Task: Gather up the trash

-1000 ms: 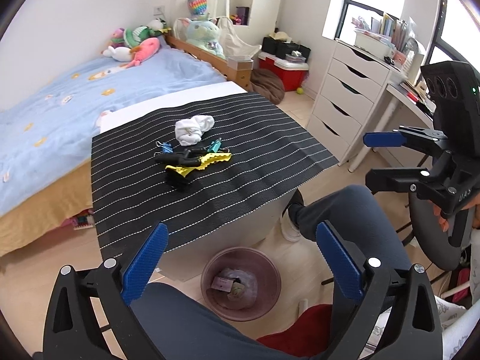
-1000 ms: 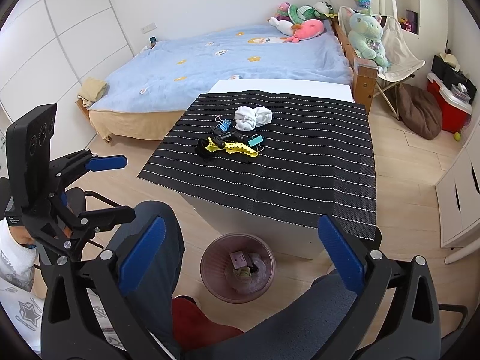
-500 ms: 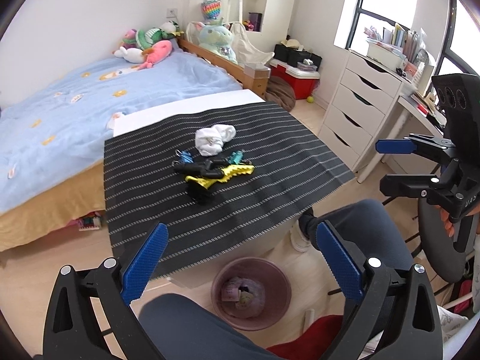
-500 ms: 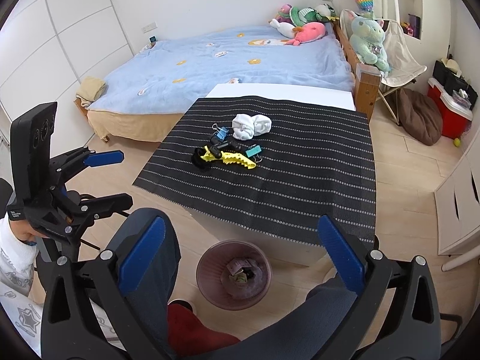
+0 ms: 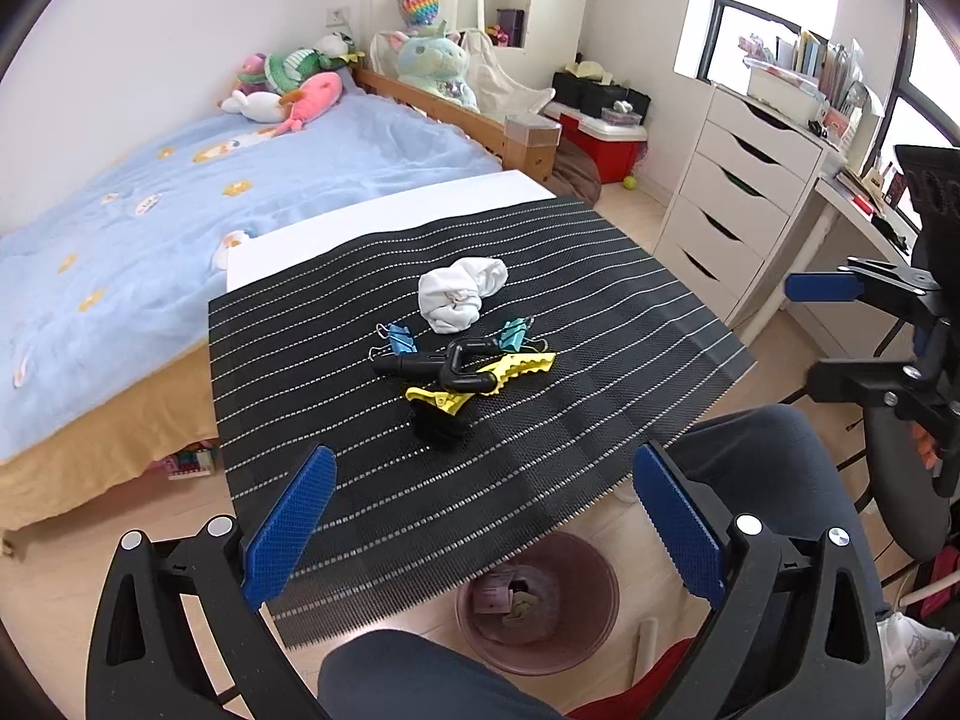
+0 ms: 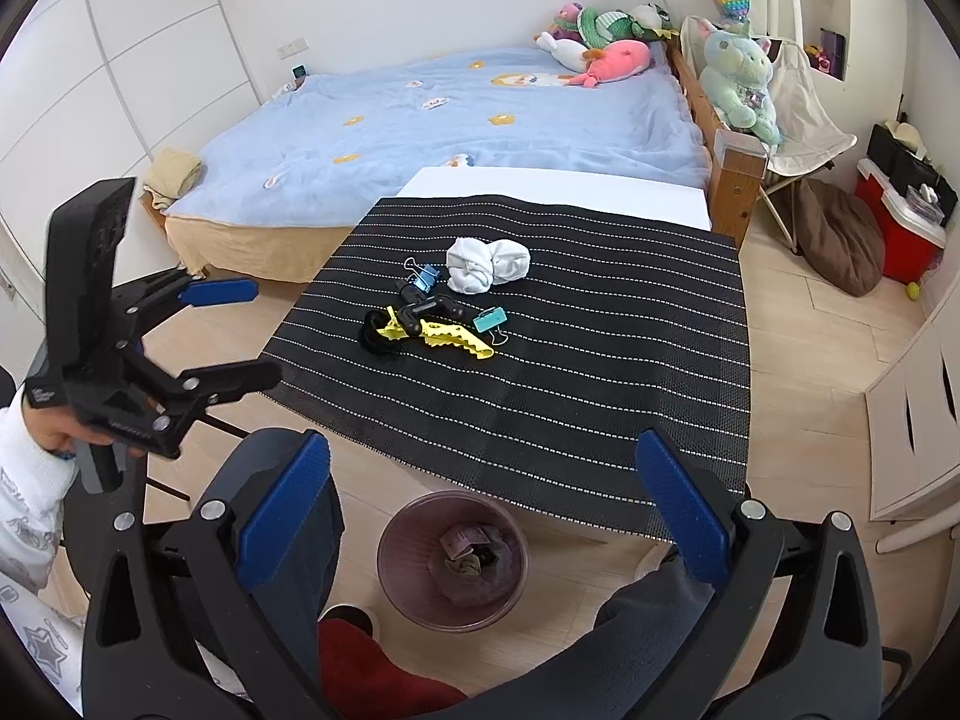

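A crumpled white tissue wad (image 5: 461,293) (image 6: 487,264) lies mid-table on the black striped mat (image 5: 336,504) (image 6: 600,396). Beside it lie a blue binder clip (image 5: 401,338), a teal binder clip (image 5: 513,333), a black angled tool (image 5: 447,366), a yellow toothed clip (image 5: 498,373) (image 6: 447,333) and a black lump (image 5: 437,425). A pinkish waste bin (image 5: 594,594) (image 6: 390,552) with trash inside stands on the floor under the table's near edge. My left gripper (image 5: 480,531) (image 6: 234,330) is open and empty, short of the pile. My right gripper (image 6: 483,516) (image 5: 822,330) is open and empty above the bin.
A blue bed (image 5: 150,204) with plush toys (image 5: 288,81) lies behind the table. White drawers (image 5: 738,192) and a desk stand to the right. A red cooler (image 6: 900,228) and brown beanbag (image 6: 840,237) sit on the floor. My knees (image 5: 756,468) are below the grippers.
Both grippers have moved forward toward the table, so the pile looks larger and nearer. The bin has slid toward the lower edge of both views. Both grippers stay open.
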`<state>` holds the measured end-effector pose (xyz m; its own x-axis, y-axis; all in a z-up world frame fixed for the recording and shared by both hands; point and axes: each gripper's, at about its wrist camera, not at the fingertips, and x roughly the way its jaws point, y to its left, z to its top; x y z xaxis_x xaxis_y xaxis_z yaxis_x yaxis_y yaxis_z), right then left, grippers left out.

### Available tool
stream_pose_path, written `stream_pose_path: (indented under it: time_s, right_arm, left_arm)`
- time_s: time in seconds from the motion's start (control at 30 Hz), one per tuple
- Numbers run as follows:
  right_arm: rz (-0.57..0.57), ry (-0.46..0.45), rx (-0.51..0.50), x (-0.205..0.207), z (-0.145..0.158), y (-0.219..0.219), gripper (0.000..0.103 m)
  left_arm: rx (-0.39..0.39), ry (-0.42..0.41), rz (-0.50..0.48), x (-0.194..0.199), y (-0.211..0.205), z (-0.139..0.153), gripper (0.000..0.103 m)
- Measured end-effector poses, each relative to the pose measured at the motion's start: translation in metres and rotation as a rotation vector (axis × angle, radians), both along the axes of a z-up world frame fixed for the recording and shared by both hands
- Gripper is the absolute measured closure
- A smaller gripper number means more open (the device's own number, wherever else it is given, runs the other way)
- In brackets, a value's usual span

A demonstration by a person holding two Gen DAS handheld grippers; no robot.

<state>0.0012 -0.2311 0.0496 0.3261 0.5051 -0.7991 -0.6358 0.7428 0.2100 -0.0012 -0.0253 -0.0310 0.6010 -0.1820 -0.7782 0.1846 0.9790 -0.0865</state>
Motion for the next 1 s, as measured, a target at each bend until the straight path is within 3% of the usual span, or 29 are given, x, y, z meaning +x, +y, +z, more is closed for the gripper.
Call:
stream_pose_path:
  time_s: [0.67, 0.7, 0.8, 1.0]
  right_arm:
    - [-0.017, 0.021, -0.002, 0.004, -0.007, -0.004, 0.003]
    - [-0.017, 0.021, -0.003, 0.003, -0.008, -0.004, 0.003]
    - [-0.02, 0.025, -0.004, 0.004, -0.009, -0.004, 0.003]
    - [-0.021, 0.03, -0.004, 0.005, -0.012, -0.005, 0.003]
  left_arm:
    - [0.053, 0.141, -0.083, 0.058, 0.007, -0.058, 0.008]
    - [0.053, 0.141, -0.084, 0.059, 0.006, -0.058, 0.01]
    - [0.057, 0.154, -0.085, 0.061, 0.006, -0.062, 0.029]
    - [0.064, 0.167, -0.079, 0.063, 0.006, -0.066, 0.047]
